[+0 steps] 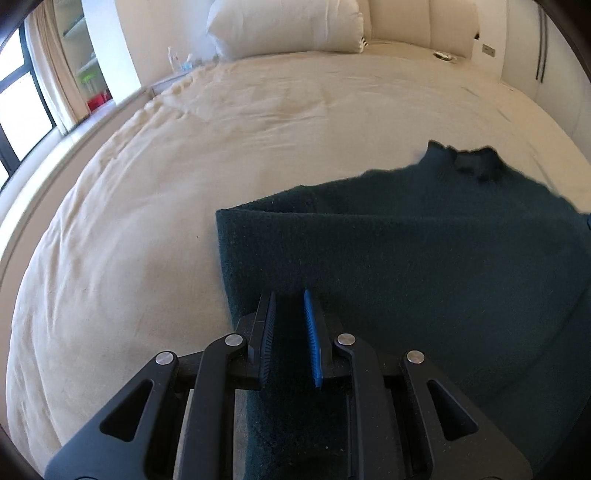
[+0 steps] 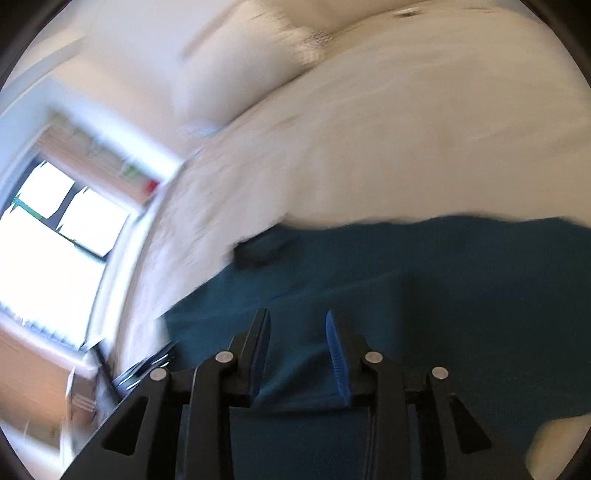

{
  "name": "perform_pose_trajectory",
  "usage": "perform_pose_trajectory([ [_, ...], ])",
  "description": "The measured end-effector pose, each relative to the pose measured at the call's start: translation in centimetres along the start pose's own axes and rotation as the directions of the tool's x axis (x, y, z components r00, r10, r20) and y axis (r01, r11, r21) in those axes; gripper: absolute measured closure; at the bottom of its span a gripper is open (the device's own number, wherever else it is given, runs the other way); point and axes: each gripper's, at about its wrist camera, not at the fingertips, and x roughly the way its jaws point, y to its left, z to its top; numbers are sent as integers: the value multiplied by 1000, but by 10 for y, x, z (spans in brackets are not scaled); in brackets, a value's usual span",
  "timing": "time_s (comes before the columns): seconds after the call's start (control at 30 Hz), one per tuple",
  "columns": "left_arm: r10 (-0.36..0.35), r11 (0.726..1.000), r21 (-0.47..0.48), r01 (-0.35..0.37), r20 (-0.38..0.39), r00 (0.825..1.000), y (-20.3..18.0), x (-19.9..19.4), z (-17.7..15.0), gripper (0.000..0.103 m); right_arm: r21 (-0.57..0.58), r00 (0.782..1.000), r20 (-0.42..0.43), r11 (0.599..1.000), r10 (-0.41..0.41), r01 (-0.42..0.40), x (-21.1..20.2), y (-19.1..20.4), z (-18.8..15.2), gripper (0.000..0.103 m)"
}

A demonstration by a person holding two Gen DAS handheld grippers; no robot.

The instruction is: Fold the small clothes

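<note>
A dark green knitted garment (image 1: pixel 424 251) lies on the cream bed (image 1: pixel 166 184), its neck opening (image 1: pixel 472 162) at the far right. Its left side is folded over into a thick edge. My left gripper (image 1: pixel 289 295) is shut on the near part of that folded edge, and the fabric runs up between its pads. The right wrist view is blurred. There the same garment (image 2: pixel 443 280) spreads below my right gripper (image 2: pixel 296 314), whose jaws stand apart with the cloth seen through the gap and neither pad pressing on it.
A white pillow (image 1: pixel 284 26) leans on the padded headboard at the far end of the bed. A window (image 1: pixel 22 99) with a curtain and a ledge runs along the left side. Small items sit on a bedside surface (image 1: pixel 177 62).
</note>
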Motion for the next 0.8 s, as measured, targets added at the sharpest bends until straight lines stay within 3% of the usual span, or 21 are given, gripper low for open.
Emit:
perform_pose_trajectory([
  [0.07,21,999,24,-21,24,999,-3,-2,-7,87,-3,995,-91,999,46,-47,30,4,-11,61],
  [0.13,1,1000,12,-2,34,999,2,-5,-13,87,33,986,-161,999,29,-24,56,-15,-21,79],
  [0.17,-17,1000,-3,17,34,999,5,-5,-14,87,62,987,-151,997,52,-43,57,-28,-24,99],
  [0.2,-48,998,-28,49,35,998,11,-5,-16,87,114,988,-130,991,86,-71,52,-45,-24,102],
  [0.27,-105,991,-78,108,37,994,23,-5,-17,87,223,992,-45,969,120,-107,27,-78,-23,102],
  [0.3,-119,988,-93,122,38,992,25,-6,-18,87,251,996,16,964,84,-85,5,-96,-23,98],
  [0.37,-131,984,-119,134,36,991,28,-11,-18,87,313,993,115,949,-22,-15,-41,-129,-27,78],
  [0.43,-145,974,-171,150,40,989,33,-22,-19,87,396,966,237,918,-99,-3,-101,-164,-40,63],
  [0.5,-188,953,-226,200,77,979,39,-37,-22,87,484,908,370,875,-196,-8,-169,-199,-65,47],
  [0.57,-221,935,-262,239,96,971,42,-48,-24,85,579,852,439,815,-285,-26,-221,-231,-92,45],
  [0.6,-240,925,-278,258,99,966,42,-52,-24,77,636,827,456,771,-329,-45,-246,-250,-108,45],
  [0.67,-289,898,-311,311,117,950,41,-58,-22,37,711,788,478,698,-387,-89,-279,-279,-135,44],
  [0.73,-312,872,-347,345,151,938,38,-69,-22,28,765,764,477,634,-434,-117,-299,-302,-156,42],
  [0.8,-346,857,-354,375,144,927,29,-71,-19,28,770,766,497,615,-409,-172,-304,-318,-163,42],
])
